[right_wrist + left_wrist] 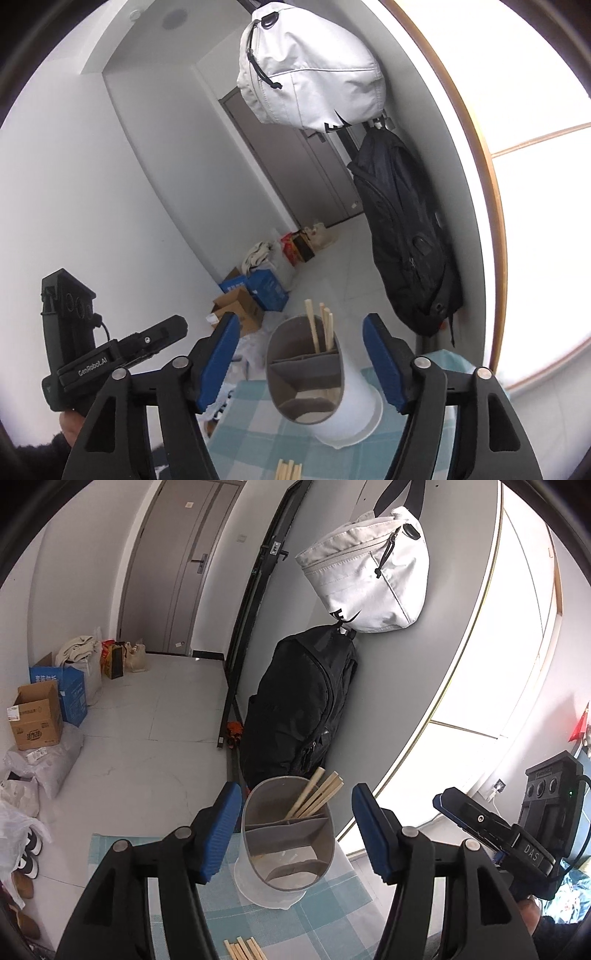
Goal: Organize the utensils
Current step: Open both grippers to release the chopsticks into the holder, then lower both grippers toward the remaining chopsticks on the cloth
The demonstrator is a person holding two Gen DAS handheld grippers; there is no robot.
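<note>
A desk covered in a pale blue checked cloth is carrying the task's things, and on it a tall grey utensil holder with inner dividers is standing in a shallow white dish, near the desk's far edge. In the left wrist view the left hand-held gripper is pointing at that holder with its blue pads spread apart on either side of it, touching nothing and gripping nothing. In the right wrist view the right hand-held gripper is doing the same, its pads standing wide on both sides of the holder's rim and clear of it. Each gripper is also showing in the other's view, off to the side and held by a person's hand. A bundle of wooden chopsticks is leaning upright in the holder's far compartment, its ends sticking out above the rim. A few more loose chopsticks are lying flat on the cloth on the near side of the holder, below and between the left gripper's fingers, and the same sticks are showing at the bottom edge of the right wrist view.
</note>
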